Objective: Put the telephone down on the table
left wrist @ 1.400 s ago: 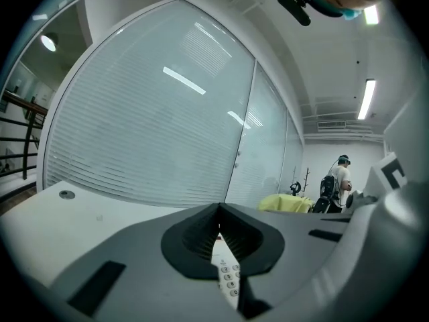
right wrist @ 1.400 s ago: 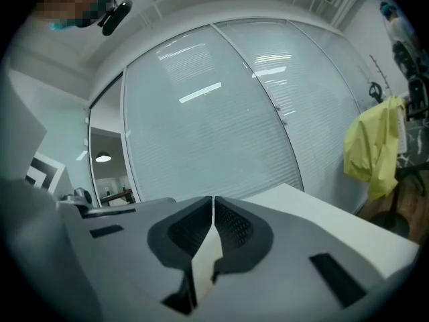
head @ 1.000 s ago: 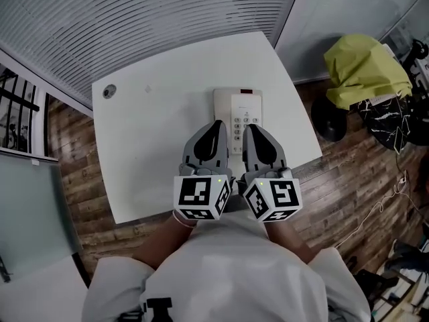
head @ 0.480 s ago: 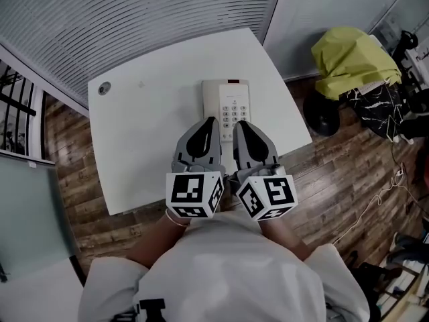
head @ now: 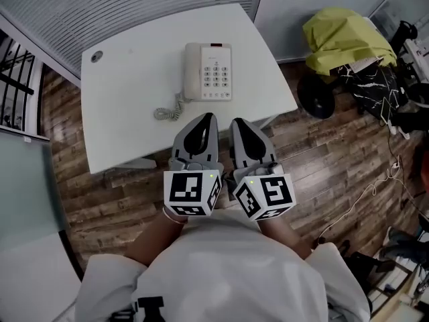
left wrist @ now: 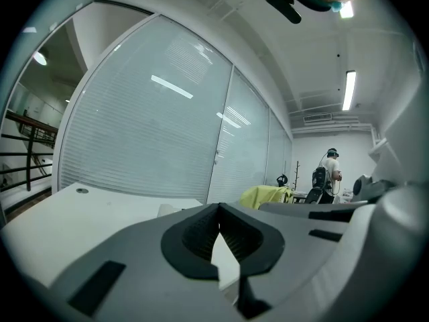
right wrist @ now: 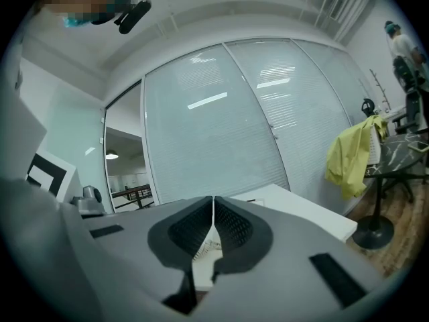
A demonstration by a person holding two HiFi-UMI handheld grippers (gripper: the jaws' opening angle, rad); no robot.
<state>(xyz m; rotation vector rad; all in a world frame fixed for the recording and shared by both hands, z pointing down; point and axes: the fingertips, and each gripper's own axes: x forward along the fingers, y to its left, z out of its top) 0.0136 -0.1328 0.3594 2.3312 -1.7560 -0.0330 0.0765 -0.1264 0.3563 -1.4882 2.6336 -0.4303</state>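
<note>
A white telephone (head: 208, 72) with its handset on the left and a keypad lies on the white table (head: 127, 106), its coiled cord (head: 167, 110) trailing toward the near edge. My left gripper (head: 209, 119) and right gripper (head: 236, 122) hang side by side in front of the table's near edge, both shut and holding nothing. They point level toward the table. In the left gripper view the jaws (left wrist: 218, 210) meet with only the table top beyond. The right gripper view shows its jaws (right wrist: 213, 203) closed, with the table's corner (right wrist: 315, 213) past them.
A chair draped with a yellow-green jacket (head: 345, 39) stands right of the table on the wooden floor (head: 315, 153). Glass partitions with blinds (head: 134, 5) run behind the table. A round cable hole (head: 96, 56) sits at the table's far left corner. A person (left wrist: 328, 173) stands far off.
Both grippers have drawn back together from over the telephone to in front of the table's near edge. The telephone, partly covered before, now lies fully in view with its cord.
</note>
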